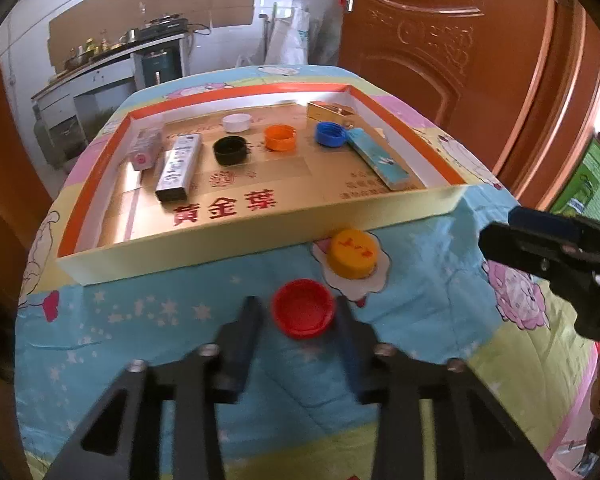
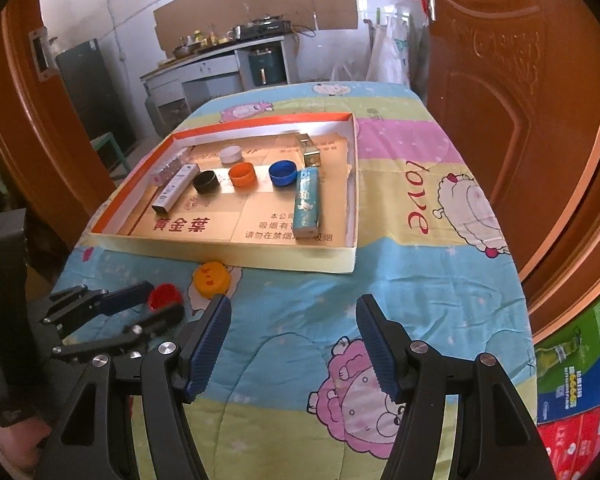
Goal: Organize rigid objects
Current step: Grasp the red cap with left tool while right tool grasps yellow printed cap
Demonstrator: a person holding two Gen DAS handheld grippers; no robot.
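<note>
A red bottle cap [image 1: 303, 314] lies on the patterned cloth between the fingertips of my left gripper [image 1: 298, 312]; the jaws stand a little wider than the cap, with a small gap on the left side. It also shows in the right wrist view [image 2: 164, 295] between the left gripper's fingers [image 2: 126, 298]. A yellow cap [image 1: 353, 253] lies just beyond it, against the front wall of the shallow orange-rimmed box [image 1: 236, 240]. My right gripper [image 2: 294, 332] is open and empty above the cloth, to the right of both caps.
Inside the box [image 2: 352, 200] lie white [image 1: 237, 122], black [image 1: 230, 151], orange [image 1: 279, 137] and blue [image 1: 330, 133] caps, a silver carton [image 1: 179, 168], a pink carton [image 1: 144, 149], a blue carton [image 1: 378, 158] and a gold one [image 1: 330, 113]. A wooden door stands on the right.
</note>
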